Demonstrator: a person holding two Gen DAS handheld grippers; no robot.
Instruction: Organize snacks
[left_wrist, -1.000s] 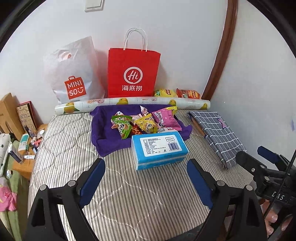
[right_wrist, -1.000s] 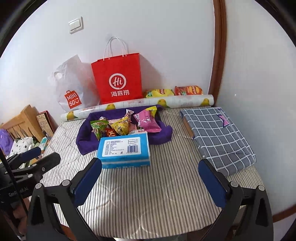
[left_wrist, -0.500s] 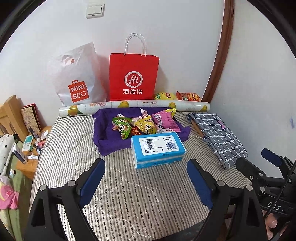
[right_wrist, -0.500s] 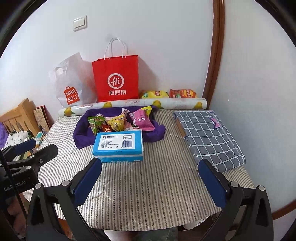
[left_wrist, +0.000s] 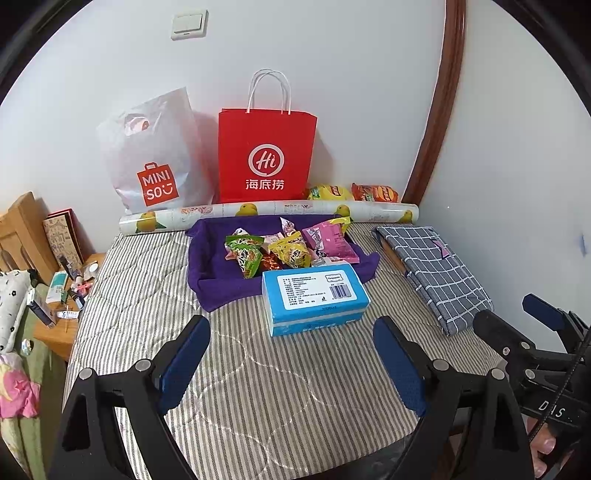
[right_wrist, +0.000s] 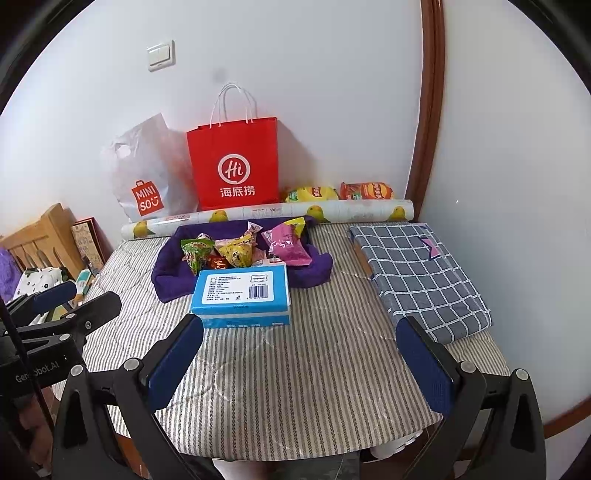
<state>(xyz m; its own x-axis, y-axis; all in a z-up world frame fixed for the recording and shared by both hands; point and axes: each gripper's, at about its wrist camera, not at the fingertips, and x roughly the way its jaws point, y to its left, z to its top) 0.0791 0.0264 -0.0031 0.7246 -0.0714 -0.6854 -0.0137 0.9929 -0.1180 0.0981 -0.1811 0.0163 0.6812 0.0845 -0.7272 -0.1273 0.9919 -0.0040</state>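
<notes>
Centre of frame, snacks: several small packets (left_wrist: 284, 249) lie heaped in a purple cloth tray (left_wrist: 210, 266), green, yellow and pink wrappers touching one another; the count cannot be told, since some are half hidden.
Upper right, loose snacks: 2 larger bags, a yellow bag (left_wrist: 327, 192) and an orange bag (left_wrist: 375, 192), lie against the wall behind a printed paper roll (left_wrist: 266, 214), well apart from the tray.
Blue box: a blue box (left_wrist: 314, 295) rests on the surface, touching the tray's near edge.
Left gripper: left gripper (left_wrist: 291, 363), lower part of its own view, fingers spread wide, holding nothing, short of the box.
Right gripper: right gripper (right_wrist: 301, 363), likewise spread and empty; each tool shows at the edge of the other's view.
Progress: most packets lie gathered in the tray, while the 2 bags by the wall lie outside it. Such a layout fits either a sorting nearly finished or a pile yet to be dealt out; which containers are meant cannot be settled.
Possible containers: a red paper bag (left_wrist: 266, 155) and a white plastic bag (left_wrist: 155, 155) stand upright against the wall.
Surface: grey striped quilted pad (left_wrist: 258, 387); a folded checked cloth (left_wrist: 436, 269) lies at right.
Room: white walls, a brown curved trim at upper right, a light switch at upper left, a cluttered wooden stand at left.
</notes>
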